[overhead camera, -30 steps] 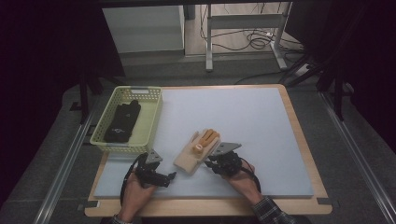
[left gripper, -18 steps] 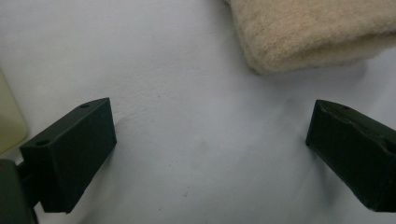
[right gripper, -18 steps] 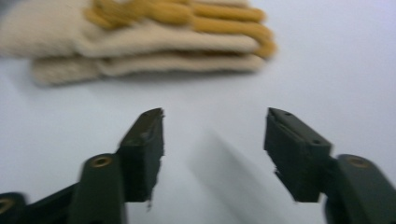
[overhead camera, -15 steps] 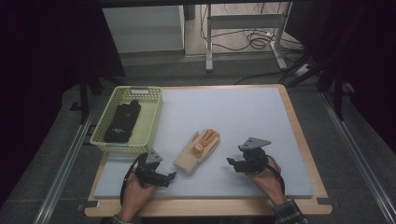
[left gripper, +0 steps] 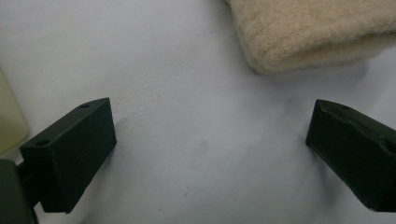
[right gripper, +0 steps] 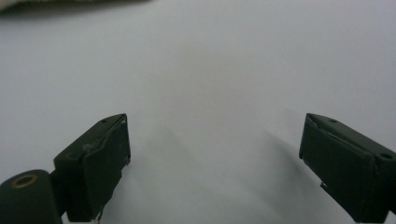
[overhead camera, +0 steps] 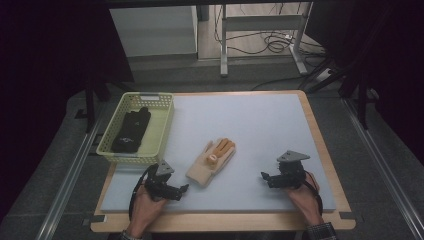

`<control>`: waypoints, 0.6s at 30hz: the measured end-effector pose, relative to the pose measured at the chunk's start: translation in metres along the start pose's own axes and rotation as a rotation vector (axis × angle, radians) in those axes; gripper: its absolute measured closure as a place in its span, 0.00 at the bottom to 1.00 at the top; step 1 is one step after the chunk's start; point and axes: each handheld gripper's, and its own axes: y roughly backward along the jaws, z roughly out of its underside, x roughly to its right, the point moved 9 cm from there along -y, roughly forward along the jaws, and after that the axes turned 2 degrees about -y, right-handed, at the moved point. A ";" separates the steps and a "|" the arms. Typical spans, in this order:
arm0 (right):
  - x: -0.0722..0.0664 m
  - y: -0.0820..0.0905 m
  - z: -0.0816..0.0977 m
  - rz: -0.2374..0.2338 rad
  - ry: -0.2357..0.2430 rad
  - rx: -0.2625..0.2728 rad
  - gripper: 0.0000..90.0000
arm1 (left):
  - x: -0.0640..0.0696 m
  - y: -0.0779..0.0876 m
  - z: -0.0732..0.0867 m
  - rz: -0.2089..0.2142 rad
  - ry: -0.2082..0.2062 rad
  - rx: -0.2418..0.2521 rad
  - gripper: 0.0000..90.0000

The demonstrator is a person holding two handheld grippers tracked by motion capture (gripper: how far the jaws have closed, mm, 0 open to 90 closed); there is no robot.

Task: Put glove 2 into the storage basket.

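The cream glove [overhead camera: 212,161] lies flat on the pale blue mat [overhead camera: 250,125], near the front and left of centre, its orange-tipped fingers pointing away from the person and its cuff toward the front edge. It sits between the two grippers: the left gripper [overhead camera: 183,189] rests just beside the cuff, while the right gripper [overhead camera: 263,176] stands well apart to the glove's right. A yellow-green basket [overhead camera: 165,125] at the mat's left edge holds a dark glove [overhead camera: 131,131], so the cream one likely belongs there too.

Both pairs of jaws stand wide apart with nothing between them; the right gripper's jaws have just been opening, and only bare mat lies between them in the right gripper view. The left gripper view shows the fleecy cuff [left gripper: 317,32] just ahead of its open jaws.

The glove looks light, soft and limp (a knitted or fleecy fabric), so it should sag and fold when lifted and is in no danger of breaking. The thick, doubled cuff seems the best hold: it gives the pads bulk to pinch, whereas the thin fingers could slip out or trail
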 end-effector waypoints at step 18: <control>0.003 -0.001 0.007 0.005 -0.021 -0.030 0.05 | 0.000 0.000 0.000 0.003 0.019 -0.001 0.01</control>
